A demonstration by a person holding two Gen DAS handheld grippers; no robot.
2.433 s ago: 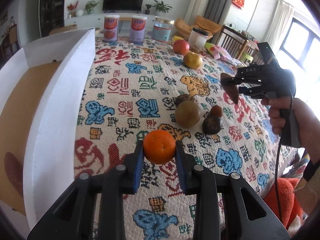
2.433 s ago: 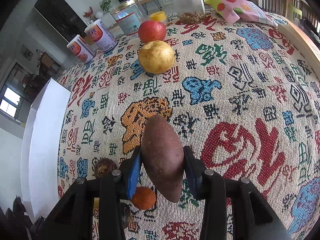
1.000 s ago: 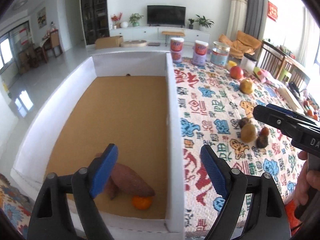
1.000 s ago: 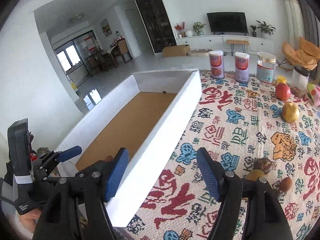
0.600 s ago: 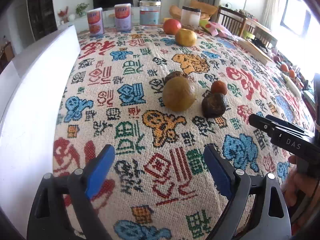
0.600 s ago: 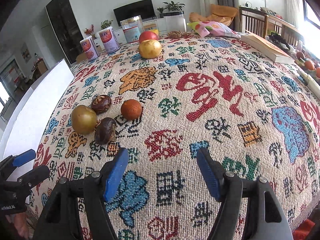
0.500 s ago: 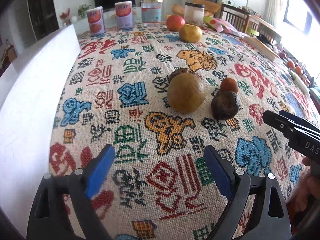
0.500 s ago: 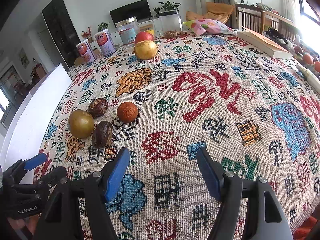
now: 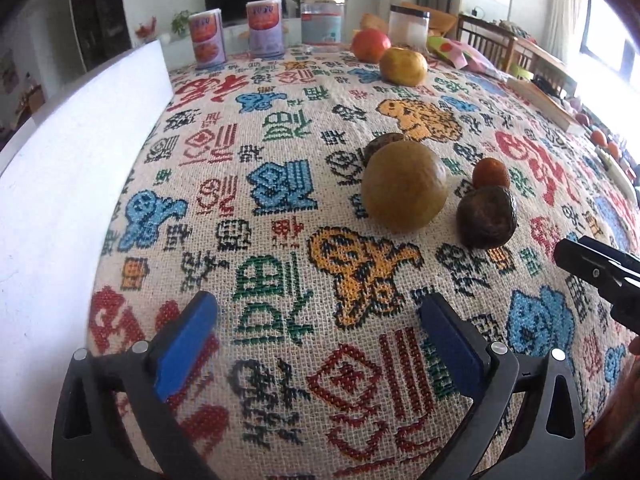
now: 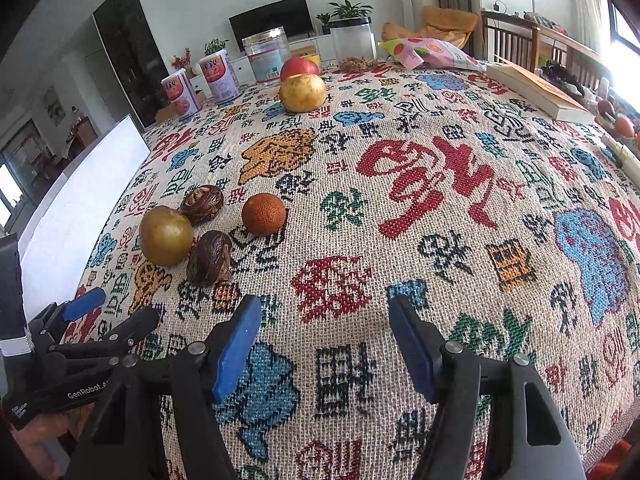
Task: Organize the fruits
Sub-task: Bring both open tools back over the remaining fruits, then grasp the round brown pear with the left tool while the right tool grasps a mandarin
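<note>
A cluster of fruits lies on the patterned cloth: an olive-brown round fruit [image 9: 404, 186] [image 10: 166, 236], a dark wrinkled fruit [image 9: 486, 216] [image 10: 210, 258], a small orange fruit [image 9: 491, 173] [image 10: 264, 215] and a second dark fruit [image 10: 201, 203]. Farther back sit a yellow fruit [image 9: 403, 66] [image 10: 303, 93] and a red apple [image 9: 370, 45] [image 10: 299, 67]. My left gripper [image 9: 316, 312] hovers short of the cluster, its jaws opening with nothing between them. My right gripper [image 10: 324, 312] is to the right of the cluster, its jaws closing on nothing.
The white box wall [image 9: 60, 160] [image 10: 80, 208] runs along the left of the cloth. Cans [image 9: 206, 38], jars [image 10: 267, 56], a snack bag [image 10: 428, 53] and a book [image 10: 540, 92] stand at the back and right. The table's near edge is just below both grippers.
Both grippers came back from over the box, where the sweet potato and orange now lie, down to the cloth near the fruit cluster. The left jaws widened; the right narrowed a little.
</note>
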